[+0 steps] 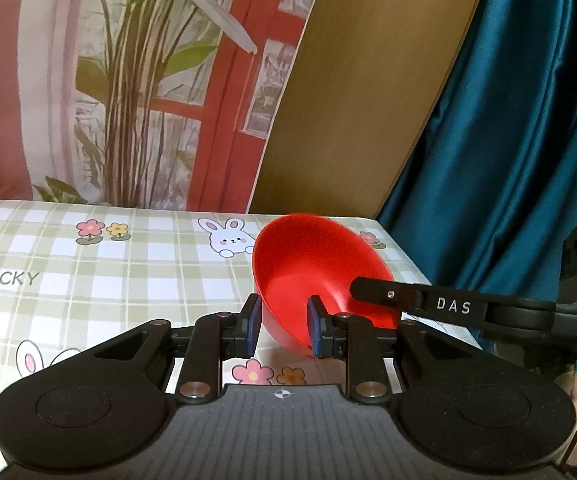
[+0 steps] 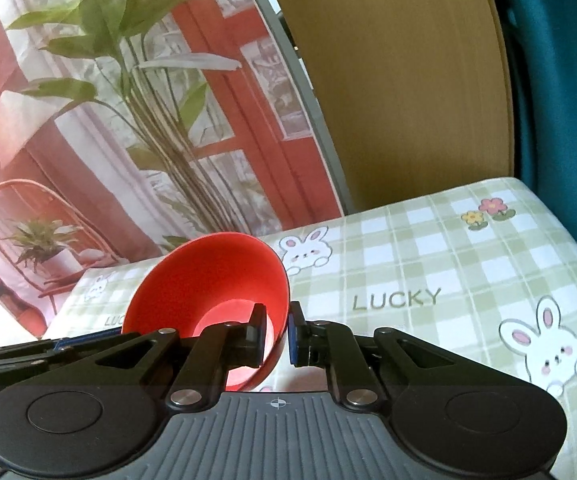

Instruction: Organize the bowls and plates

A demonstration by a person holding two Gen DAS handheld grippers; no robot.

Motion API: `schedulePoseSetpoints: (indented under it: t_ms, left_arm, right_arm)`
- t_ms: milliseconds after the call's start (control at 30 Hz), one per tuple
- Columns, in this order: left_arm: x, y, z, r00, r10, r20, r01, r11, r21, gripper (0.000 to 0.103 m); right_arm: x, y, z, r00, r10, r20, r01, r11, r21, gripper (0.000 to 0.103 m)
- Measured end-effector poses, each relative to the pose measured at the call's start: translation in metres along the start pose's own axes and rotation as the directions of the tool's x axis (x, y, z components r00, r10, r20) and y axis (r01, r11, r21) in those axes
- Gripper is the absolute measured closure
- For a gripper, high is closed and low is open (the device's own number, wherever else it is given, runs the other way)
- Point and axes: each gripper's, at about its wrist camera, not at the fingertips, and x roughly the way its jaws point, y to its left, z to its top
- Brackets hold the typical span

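Note:
A red bowl (image 1: 308, 268) is held tilted above the checked tablecloth (image 1: 108, 280). My left gripper (image 1: 282, 330) is shut on its near-left rim, one pad outside and one pad inside. My right gripper (image 2: 277, 336) is shut on the bowl's opposite rim (image 2: 208, 280), one pad inside and one outside. The right gripper's finger (image 1: 428, 300) reaches into the bowl from the right in the left wrist view. The left gripper's arm (image 2: 48, 350) shows at the lower left of the right wrist view.
The table carries a green-and-white cloth with rabbits, flowers and "LUCKY" print (image 2: 428, 272). Behind it hang a printed backdrop with a plant (image 1: 128, 80), a brown panel (image 1: 368, 100) and a teal curtain (image 1: 508, 140). The table's right edge (image 1: 404, 256) is close to the bowl.

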Motion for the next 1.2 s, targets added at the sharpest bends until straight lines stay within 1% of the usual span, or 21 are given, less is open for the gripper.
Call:
schedulePoseSetpoints:
  t_ms: [133, 533, 867, 1200]
  left_arm:
    - [-0.013, -0.004, -0.005, 1.000, -0.003, 0.014, 0.003, 1.000, 0.004, 0.077]
    - [-0.030, -0.010, -0.018, 0.999, -0.021, 0.028, 0.021, 1.000, 0.004, 0.077]
    - [-0.047, -0.014, -0.040, 1.000, -0.017, 0.019, 0.017, 1.000, -0.002, 0.077]
    - [-0.059, -0.020, -0.061, 1.000, -0.025, 0.001, 0.025, 1.000, 0.001, 0.076]
  right_arm:
    - [-0.009, 0.006, -0.011, 1.000, 0.000, 0.001, 0.000, 1.000, 0.011, 0.092]
    - [-0.035, 0.010, -0.032, 1.000, -0.012, 0.021, 0.011, 0.999, 0.035, 0.091]
    - [-0.062, 0.018, -0.060, 0.999, -0.025, 0.035, 0.023, 0.999, 0.039, 0.088]
    - [-0.076, 0.020, -0.088, 0.999, -0.042, 0.020, 0.041, 0.998, 0.037, 0.088]
